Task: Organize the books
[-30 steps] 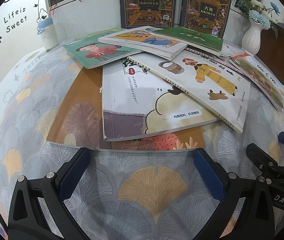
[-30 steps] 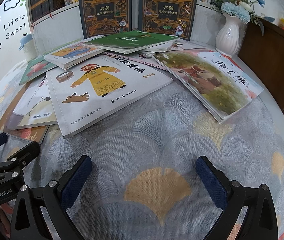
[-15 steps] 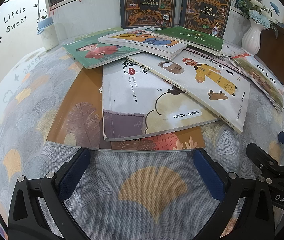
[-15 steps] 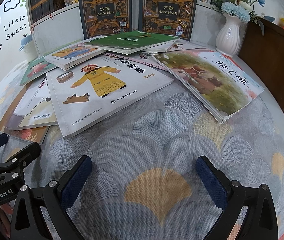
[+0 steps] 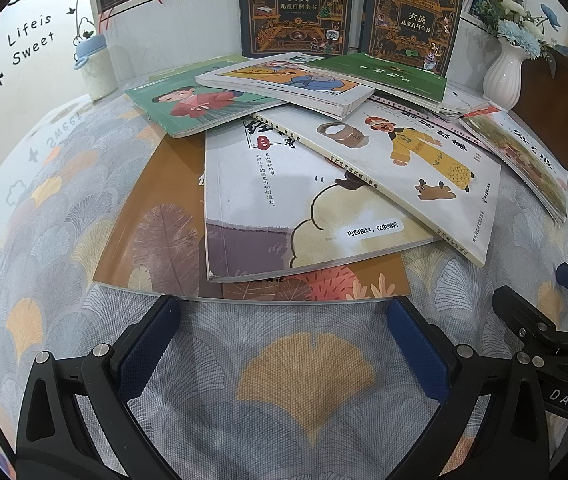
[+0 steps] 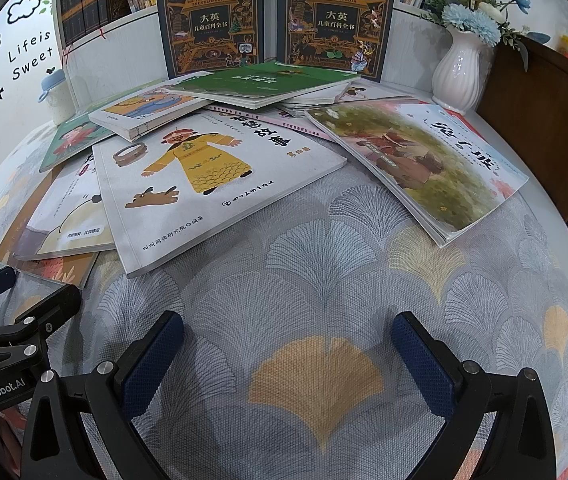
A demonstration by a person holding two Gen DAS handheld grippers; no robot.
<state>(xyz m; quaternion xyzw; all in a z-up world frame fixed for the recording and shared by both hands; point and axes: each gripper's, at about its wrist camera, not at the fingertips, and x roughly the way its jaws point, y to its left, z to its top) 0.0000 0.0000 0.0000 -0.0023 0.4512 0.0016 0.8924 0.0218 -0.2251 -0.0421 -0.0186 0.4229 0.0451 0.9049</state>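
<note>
Several picture books lie in a loose overlapping heap on the table. A brown leaf-cover book [image 5: 156, 236] lies lowest at the front left, with a white book with a purple band [image 5: 284, 208] on top. A white book with a yellow-robed figure [image 6: 204, 176] overlaps them. A meadow-cover book [image 6: 423, 164] lies at the right. A green book [image 6: 260, 80] tops the pile at the back. My left gripper [image 5: 284, 320] is open and empty just short of the brown book's near edge. My right gripper [image 6: 287, 336] is open and empty over bare cloth.
Two dark encyclopedia volumes [image 6: 212, 20] [image 6: 335, 20] stand upright against a white bookshelf at the back. A white vase with blue flowers [image 6: 459, 72] stands at the back right beside a brown wooden cabinet [image 6: 543, 120]. A small white bottle [image 5: 98, 68] sits back left. The leaf-patterned tablecloth [image 6: 323, 272] covers the table.
</note>
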